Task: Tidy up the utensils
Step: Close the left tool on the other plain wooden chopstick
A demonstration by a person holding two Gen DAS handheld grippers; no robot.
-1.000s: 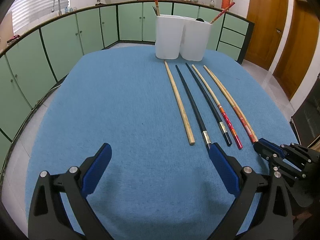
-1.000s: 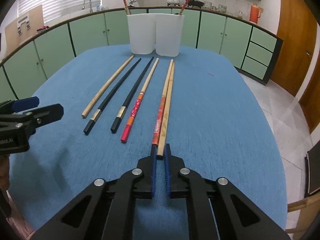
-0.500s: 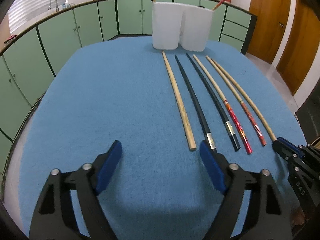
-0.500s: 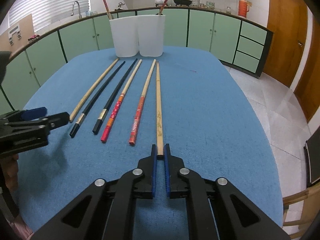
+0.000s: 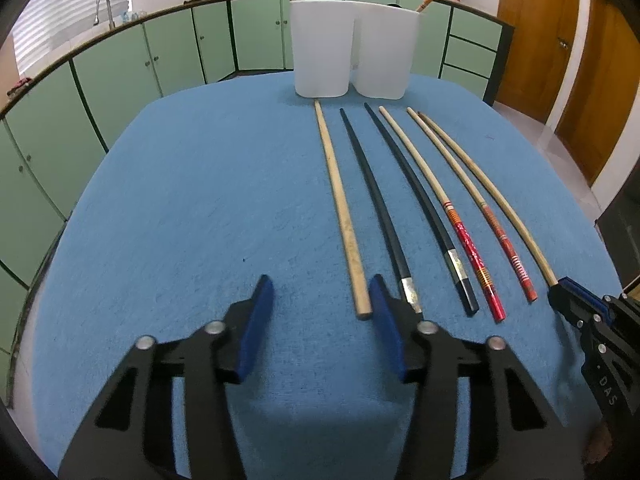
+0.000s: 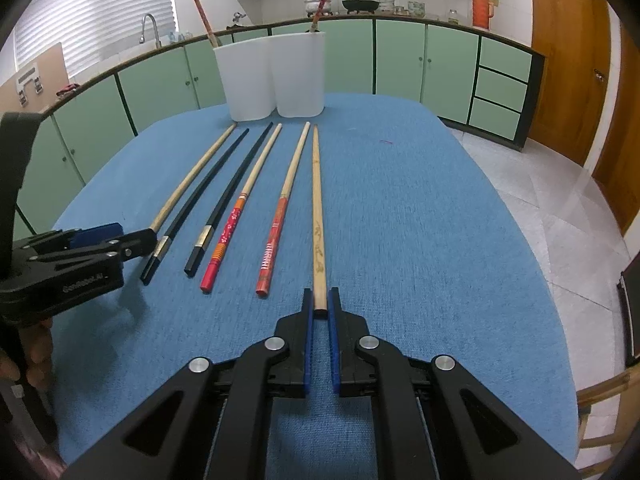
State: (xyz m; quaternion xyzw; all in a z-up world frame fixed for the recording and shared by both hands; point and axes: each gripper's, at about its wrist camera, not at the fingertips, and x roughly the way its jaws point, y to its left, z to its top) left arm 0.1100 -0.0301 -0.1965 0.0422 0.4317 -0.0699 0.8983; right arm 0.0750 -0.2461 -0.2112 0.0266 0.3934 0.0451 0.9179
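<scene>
Six chopsticks are laid on the blue worktop. The near end of the plain wooden chopstick is clamped by the right hand-held gripper. The left hand-held gripper, half open after closing, is empty beside the pale chopstick.

A blue cloth covers the desk. Behind it runs a curved row of green cabinets under a dark counter. A tap stands at the left by a window blind. On the counter sit a pot, a black wok and an orange flask. Wooden doors stand at the right above a tiled floor.
</scene>
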